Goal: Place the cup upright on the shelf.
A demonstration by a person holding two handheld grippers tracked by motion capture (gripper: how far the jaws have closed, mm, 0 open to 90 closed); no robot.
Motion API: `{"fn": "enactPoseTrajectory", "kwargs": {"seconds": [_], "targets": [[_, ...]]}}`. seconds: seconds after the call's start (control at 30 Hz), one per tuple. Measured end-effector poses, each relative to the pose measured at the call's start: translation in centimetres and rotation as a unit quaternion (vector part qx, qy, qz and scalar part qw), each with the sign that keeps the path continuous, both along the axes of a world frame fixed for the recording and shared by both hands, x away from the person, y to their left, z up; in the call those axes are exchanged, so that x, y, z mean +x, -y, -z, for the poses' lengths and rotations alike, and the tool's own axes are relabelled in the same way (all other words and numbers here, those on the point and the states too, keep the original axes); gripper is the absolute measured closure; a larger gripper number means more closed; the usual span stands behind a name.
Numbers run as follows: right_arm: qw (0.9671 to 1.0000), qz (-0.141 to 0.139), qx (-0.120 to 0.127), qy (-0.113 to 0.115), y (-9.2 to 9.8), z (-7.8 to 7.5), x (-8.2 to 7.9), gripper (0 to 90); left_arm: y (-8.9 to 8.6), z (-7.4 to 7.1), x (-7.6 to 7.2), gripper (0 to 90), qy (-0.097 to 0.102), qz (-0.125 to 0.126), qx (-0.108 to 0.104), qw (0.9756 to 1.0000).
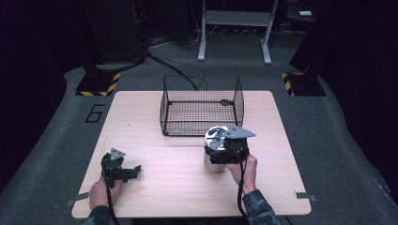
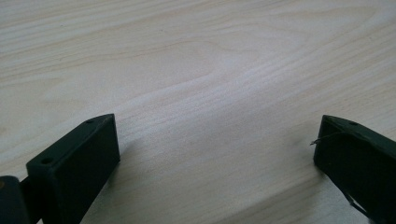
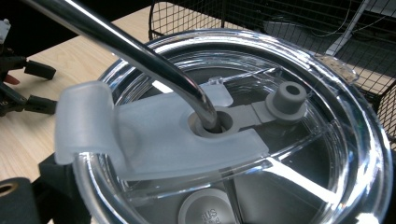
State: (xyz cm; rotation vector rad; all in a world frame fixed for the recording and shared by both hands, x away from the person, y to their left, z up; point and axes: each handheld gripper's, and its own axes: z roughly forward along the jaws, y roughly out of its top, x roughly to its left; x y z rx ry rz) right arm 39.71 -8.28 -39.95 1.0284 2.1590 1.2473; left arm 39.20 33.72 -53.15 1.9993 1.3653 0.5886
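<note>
A steel tumbler (image 1: 212,163) with a clear lid (image 3: 299,154) stands on the table (image 1: 178,192) right of centre, just in front of the wire basket. A shiny metal straw (image 3: 140,51) passes through the hole in the lid's middle. My right gripper (image 1: 220,150) is shut on the tumbler near its top, and one black finger (image 3: 53,184) shows beside the lid. Low over the front left of the table, my left gripper (image 1: 133,172) stands open with bare wood between its fingers (image 2: 79,163).
A black wire basket (image 1: 202,78) with an open top stands at the back middle of the table, with a small dark object (image 1: 226,101) inside. Beyond the table lie cables, stand bases with striped tape and a white frame.
</note>
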Motion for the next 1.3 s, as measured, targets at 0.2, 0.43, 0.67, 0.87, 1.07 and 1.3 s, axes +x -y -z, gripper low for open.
{"fn": "enactPoseTrajectory", "kwargs": {"seconds": [0.2, 0.43, 0.67, 0.87, 1.07, 1.3], "targets": [[1.0000, 0.005, 0.002, 0.003, 0.4, -1.0, 0.6, 3.6, 0.0, 0.0, 0.0, 0.2, -0.002, 0.001, 0.000, 1.0000], [1.0000, 0.007, 0.002, 0.002, 0.6, -1.9, 1.2, 3.6, 0.0, 0.0, 0.0, 0.2, -0.002, 0.001, 0.001, 1.0000], [0.9999, 0.014, 0.007, 0.000, 0.8, -2.5, 1.8, 3.6, 0.0, 0.0, 0.0, 0.2, -0.001, 0.001, 0.000, 1.0000], [0.9998, 0.017, 0.011, 0.003, 1.1, -3.3, 2.4, 3.6, 0.0, 0.0, 0.0, 0.2, -0.002, 0.002, 0.001, 1.0000], [0.9996, 0.023, 0.016, 0.003, 1.3, -4.1, 2.9, 3.6, 0.0, 0.0, 0.0, 0.2, -0.002, 0.002, 0.000, 1.0000], [0.9996, 0.024, 0.017, 0.003, 1.5, -4.8, 3.5, 3.6, 0.0, 0.0, 0.0, 0.1, -0.002, 0.002, 0.001, 1.0000]]}}
